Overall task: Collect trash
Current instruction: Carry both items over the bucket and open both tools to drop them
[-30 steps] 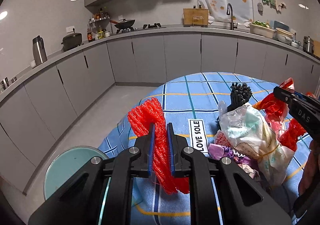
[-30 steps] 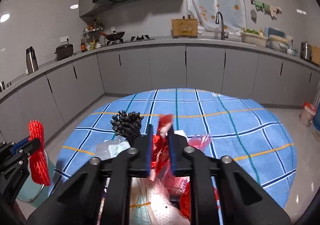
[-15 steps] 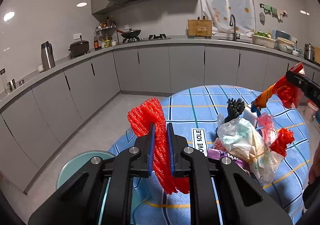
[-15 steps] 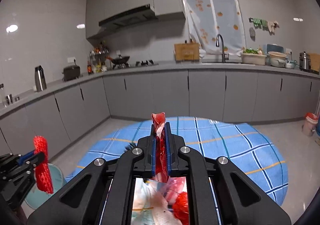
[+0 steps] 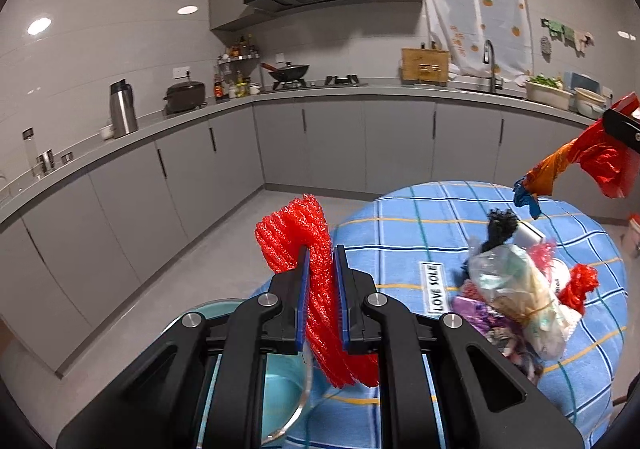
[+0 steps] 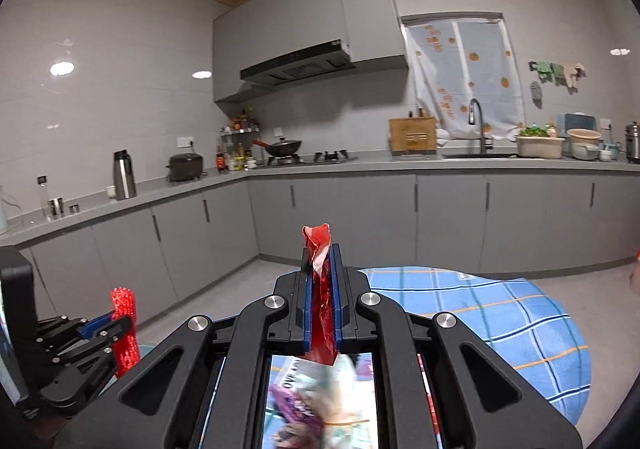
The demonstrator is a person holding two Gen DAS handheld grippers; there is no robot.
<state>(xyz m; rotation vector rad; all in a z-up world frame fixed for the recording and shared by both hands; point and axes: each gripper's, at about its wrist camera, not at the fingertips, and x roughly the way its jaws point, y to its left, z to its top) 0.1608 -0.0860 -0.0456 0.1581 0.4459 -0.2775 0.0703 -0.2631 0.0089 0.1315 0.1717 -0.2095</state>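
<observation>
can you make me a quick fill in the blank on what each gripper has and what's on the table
1. The left gripper is shut on a foam net coloured ____.
2. The right gripper is shut on a red ____.
3. The tablecloth is checked and mostly ____.
4. The label on the cloth reads LOVE ____.

Missing words: red; wrapper; blue; SOLE

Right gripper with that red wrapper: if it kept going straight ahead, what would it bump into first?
Probably nothing nearby. The right gripper, shut on the red wrapper, points over open floor toward the grey base cabinets; depth is hard to judge.
</observation>
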